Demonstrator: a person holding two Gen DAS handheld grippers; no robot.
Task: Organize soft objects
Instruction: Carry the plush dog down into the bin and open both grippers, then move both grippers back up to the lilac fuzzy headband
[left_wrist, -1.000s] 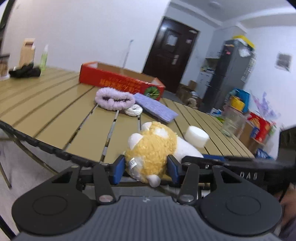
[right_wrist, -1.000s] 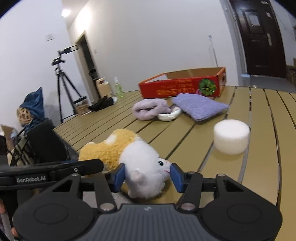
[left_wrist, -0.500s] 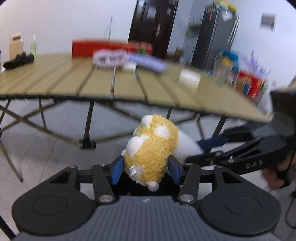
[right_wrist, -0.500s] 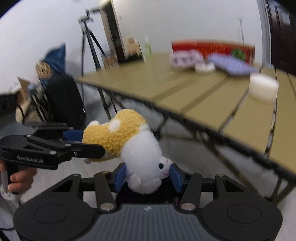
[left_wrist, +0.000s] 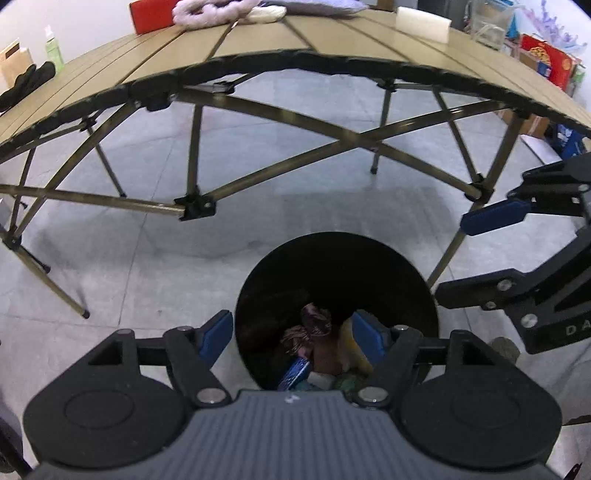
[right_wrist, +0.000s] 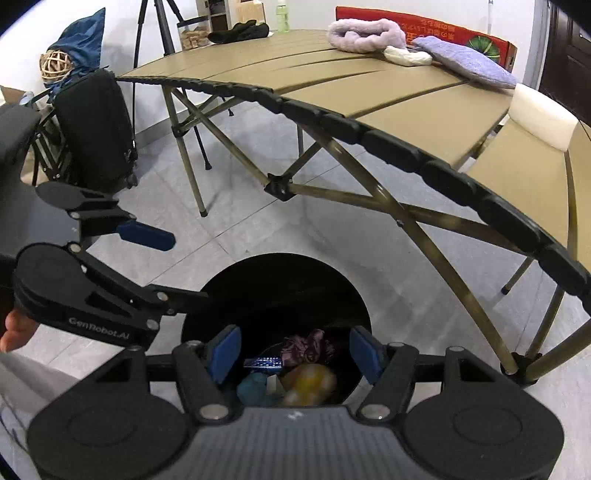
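Both tongs are over the bin (left_wrist: 334, 258), pointing down into it. Left gripper (left_wrist: 291, 338) jaws are opening w/ nothing pinched between the blue pads, just the bin's mouth below. Same for the right gripper (right_wrist: 295, 349): jaws opening, pads bare, nothing held.

The plush (right_wrist: 308, 384) (yellow/white) lies inside the bin, seen in the right cam between the pads but lower down, not touching them. It sits next to a teal thing (right_wrist: 255, 387), a maroon scrunchie (right_wrist: 306, 347) and a shiny blue item (right_wrist: 264, 362). Left cam only shows a yellow bit of it by the right pad.

The bin is black, round, on the grey floor just in front of the table (left_wrist: 258, 40) edge. Up on the table, well apart from the tongs: a purple headband (right_wrist: 364, 35), a white ring-ish thing (right_wrist: 406, 56), a lavender pad (right_wrist: 467, 61), a white foam block (right_wrist: 543, 118) and a red box (right_wrist: 439, 29) at the back. A hand (right_wrist: 14, 330) shows at the left edge of the right cam.
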